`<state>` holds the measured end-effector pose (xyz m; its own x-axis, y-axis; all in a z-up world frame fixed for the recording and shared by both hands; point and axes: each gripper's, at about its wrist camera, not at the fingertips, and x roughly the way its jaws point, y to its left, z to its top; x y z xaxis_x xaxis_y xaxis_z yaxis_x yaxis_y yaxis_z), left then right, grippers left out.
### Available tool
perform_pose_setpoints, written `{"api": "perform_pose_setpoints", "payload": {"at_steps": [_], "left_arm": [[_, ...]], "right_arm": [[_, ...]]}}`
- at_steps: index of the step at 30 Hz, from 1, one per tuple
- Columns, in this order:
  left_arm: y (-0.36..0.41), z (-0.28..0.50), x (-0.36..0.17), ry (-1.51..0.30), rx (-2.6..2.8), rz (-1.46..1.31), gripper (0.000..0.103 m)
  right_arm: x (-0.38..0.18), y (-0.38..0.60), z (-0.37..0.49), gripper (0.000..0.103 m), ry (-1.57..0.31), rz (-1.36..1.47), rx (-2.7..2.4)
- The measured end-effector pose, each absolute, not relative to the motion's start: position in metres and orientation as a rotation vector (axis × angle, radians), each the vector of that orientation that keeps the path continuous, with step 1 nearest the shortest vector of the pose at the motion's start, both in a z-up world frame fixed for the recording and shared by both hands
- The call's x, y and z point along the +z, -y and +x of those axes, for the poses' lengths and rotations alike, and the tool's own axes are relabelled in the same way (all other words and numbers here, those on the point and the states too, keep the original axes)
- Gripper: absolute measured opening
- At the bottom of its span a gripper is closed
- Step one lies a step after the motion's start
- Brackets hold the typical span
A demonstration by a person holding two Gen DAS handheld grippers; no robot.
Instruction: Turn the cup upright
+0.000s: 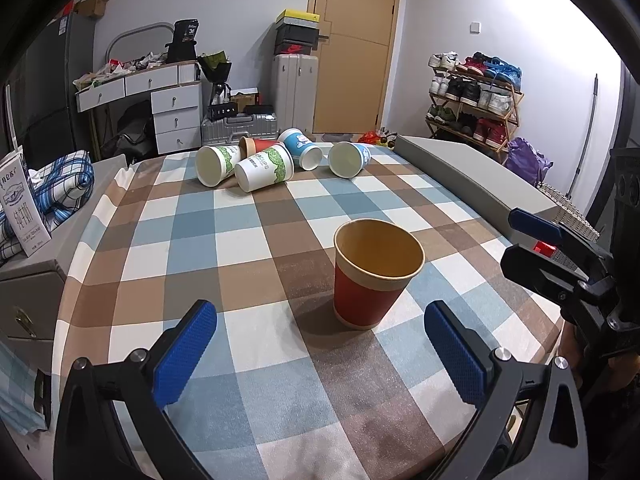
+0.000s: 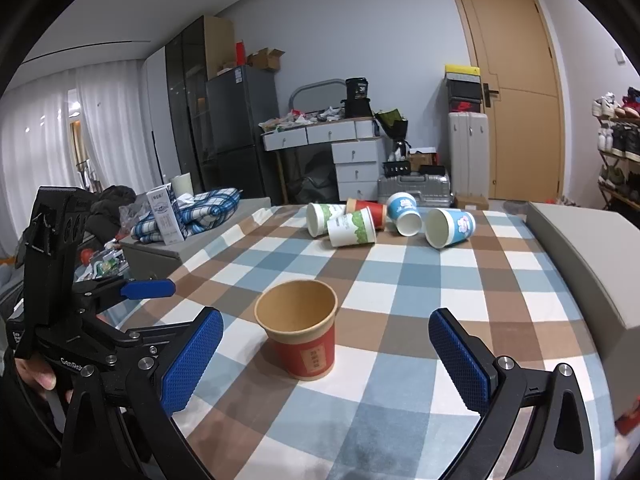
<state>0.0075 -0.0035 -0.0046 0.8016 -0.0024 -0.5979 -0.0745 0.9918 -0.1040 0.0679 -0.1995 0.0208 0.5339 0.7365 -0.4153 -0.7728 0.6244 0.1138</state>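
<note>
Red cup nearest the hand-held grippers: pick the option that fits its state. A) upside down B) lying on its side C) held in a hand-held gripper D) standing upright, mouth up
D: the red cup stands on the checkered tablecloth with its open mouth up, and neither hand-held gripper touches it.

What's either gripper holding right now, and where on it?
Nothing. Left gripper and right gripper are both open, fingers apart from the upright red cup, which stands free on the checked tablecloth.
</note>
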Motion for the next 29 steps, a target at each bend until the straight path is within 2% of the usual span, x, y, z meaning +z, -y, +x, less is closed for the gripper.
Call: {"api": "perform_pose_setpoints", "payload": {"at_steps": [29], "left_arm": [[0.0015,0.0061,-0.0021,-0.632,0.039,-0.128,0.101]], "right_arm": [[0.0215,0.1983,0.0653,0.103,-0.459,-0.1,0.912]]}}
